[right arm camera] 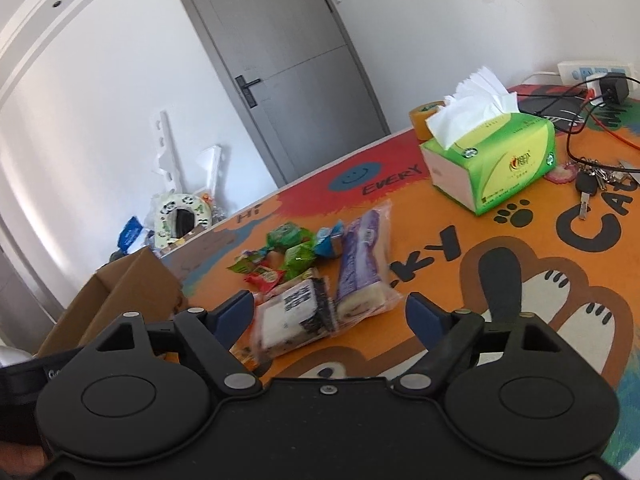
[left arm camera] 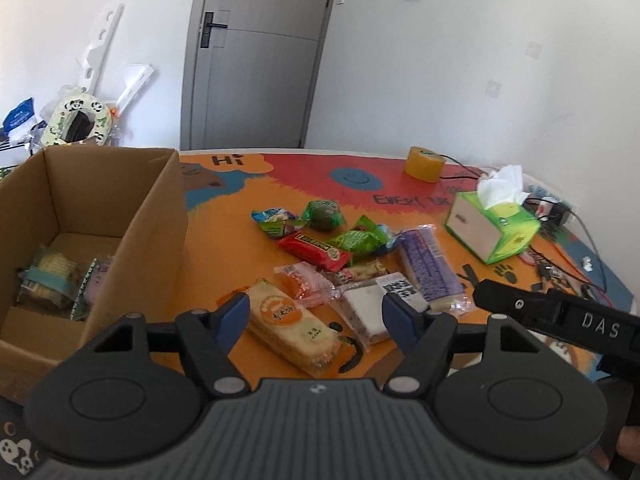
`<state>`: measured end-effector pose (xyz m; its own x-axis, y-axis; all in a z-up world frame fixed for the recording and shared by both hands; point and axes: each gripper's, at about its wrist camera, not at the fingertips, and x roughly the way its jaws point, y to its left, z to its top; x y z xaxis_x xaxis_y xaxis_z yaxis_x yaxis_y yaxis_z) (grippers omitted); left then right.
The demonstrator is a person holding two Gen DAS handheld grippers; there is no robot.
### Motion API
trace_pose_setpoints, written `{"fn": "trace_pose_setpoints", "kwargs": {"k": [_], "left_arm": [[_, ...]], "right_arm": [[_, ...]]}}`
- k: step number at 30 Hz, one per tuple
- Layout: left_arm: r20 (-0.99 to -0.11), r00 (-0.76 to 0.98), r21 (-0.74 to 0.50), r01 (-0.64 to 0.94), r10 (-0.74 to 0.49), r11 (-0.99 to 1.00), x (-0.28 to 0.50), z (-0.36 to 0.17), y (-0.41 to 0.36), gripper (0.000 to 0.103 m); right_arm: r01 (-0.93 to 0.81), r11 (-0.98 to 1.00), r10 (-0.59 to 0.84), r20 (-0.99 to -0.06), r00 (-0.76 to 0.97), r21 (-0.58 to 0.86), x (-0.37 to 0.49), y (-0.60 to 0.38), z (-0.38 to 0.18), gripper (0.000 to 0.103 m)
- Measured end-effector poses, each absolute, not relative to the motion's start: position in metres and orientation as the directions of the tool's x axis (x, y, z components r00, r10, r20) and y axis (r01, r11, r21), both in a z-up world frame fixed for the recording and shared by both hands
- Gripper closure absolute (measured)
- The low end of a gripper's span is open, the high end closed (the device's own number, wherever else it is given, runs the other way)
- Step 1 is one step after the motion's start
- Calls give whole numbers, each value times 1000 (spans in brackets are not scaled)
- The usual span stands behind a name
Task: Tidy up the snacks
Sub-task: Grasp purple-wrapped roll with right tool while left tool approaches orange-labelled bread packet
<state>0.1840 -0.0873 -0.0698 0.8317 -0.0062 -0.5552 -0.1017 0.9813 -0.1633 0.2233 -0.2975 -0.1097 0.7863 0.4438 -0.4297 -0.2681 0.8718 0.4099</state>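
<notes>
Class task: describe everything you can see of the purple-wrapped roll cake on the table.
The purple-wrapped roll cake is a long pale sponge roll in clear plastic printed purple, its cream-swirl end showing. It lies flat on the orange table mat, alongside the white cake packet at the snack pile's edge. No tool touches it.

I can't see all of the cardboard box, its left side is cut off; print on the snack wrappers is too small to read

Home room: door, cartoon tablecloth, tissues
</notes>
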Motion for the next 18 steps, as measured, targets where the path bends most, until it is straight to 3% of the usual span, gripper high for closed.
{"fn": "trace_pose_setpoints", "kwargs": {"k": [8,18], "left_arm": [[-580,813,-140,-157,47,978,203,-87,-89,31],[-611,784,-94,-211,110,973,215,-101,-88,31]], "right_arm": [[-235,884,418,-457,785,405,251,-291,-122,40],[-208,875,422,-477,771,437,275,-290,-134,41]]}}
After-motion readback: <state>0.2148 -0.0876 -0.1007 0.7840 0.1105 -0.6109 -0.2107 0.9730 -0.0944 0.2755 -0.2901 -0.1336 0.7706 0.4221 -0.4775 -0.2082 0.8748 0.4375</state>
